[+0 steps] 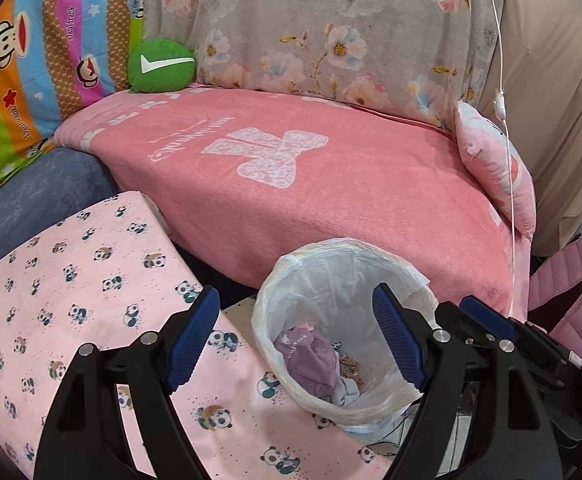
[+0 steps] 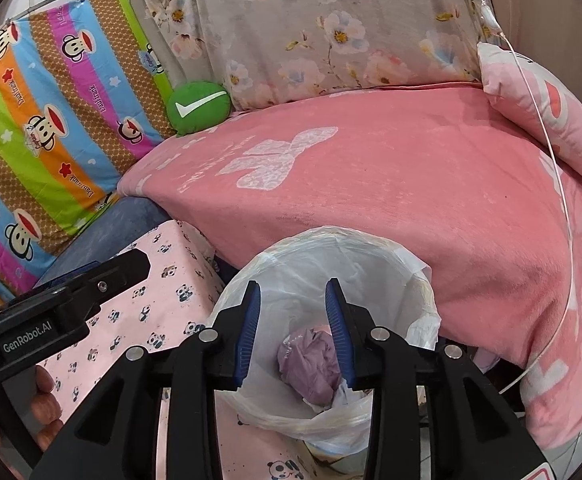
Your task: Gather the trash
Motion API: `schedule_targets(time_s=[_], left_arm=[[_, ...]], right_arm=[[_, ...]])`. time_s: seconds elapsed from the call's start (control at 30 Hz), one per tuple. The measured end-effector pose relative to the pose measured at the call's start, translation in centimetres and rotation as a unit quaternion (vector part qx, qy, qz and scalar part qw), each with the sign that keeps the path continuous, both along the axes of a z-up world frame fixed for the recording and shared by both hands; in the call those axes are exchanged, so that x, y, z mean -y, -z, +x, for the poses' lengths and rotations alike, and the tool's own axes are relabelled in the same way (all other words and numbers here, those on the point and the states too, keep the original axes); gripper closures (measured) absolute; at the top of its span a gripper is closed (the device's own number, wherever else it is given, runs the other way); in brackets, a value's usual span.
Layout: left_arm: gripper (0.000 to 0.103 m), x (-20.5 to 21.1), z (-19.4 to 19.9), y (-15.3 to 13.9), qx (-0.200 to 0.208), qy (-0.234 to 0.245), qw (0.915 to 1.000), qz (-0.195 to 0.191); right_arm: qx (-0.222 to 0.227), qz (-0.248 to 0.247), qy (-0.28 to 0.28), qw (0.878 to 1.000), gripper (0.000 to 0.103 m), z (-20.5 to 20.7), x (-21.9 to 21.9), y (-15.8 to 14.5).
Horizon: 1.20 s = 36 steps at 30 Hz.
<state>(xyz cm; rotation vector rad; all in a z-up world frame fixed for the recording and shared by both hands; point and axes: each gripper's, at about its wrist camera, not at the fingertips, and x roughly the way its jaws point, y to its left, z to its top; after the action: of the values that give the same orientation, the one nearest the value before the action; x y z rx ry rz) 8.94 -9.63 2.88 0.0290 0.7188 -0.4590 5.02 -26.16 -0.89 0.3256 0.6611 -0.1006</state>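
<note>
Left gripper [image 1: 295, 336], fingers spread wide and empty, hovers over lined bin [image 1: 407, 276]; purple wad [image 1: 311, 358] and paper scraps already inside. No loose trash visible on pink blanket [image 1: 331, 208]; collection looks near done.

Right gripper [image 2: 293, 328], fingers parted narrower, empty, above same bin [image 2: 423, 280]; only this view shows left tool's body [image 2: 59, 312] and holder's fingertips [image 2: 45, 404].

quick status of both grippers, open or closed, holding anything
Left gripper: open, empty, over the lined trash bin.
Right gripper: open, narrower gap, empty, over the same bin.
</note>
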Motion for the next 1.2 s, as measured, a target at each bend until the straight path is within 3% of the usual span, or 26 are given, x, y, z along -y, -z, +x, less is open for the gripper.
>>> schedule_targets(time_s=[0.2, 0.47, 0.7, 1.03, 1.2], left_arm=[[0.026, -1.3, -0.5, 0.2, -0.002, -0.015, 0.9999, 0.003], [0.016, -2.4, -1.8, 0.5, 0.009, -0.031, 0.9993, 0.017], [0.014, -3.1, -2.6, 1.0, 0.005, -0.039, 0.9988, 0.029], [0.013, -3.5, -3.4, 1.6, 0.001, -0.044, 0.998, 0.046], [0.01, -3.4, -3.9, 1.9, 0.004, -0.048, 0.9971, 0.058]], right_arm=[[-0.004, -0.016, 0.0, 1.0, 0.062, -0.6, -1.4, -0.8], [-0.029, -0.023, -0.001, 0.999, 0.061, -1.9, -2.9, -0.9], [-0.038, -0.033, 0.007, 0.999, 0.055, -2.8, -3.8, -0.6], [-0.053, -0.051, 0.017, 0.997, 0.053, -3.8, -4.6, -0.3], [-0.054, -0.064, 0.023, 0.996, 0.043, -4.3, -4.8, -0.3]])
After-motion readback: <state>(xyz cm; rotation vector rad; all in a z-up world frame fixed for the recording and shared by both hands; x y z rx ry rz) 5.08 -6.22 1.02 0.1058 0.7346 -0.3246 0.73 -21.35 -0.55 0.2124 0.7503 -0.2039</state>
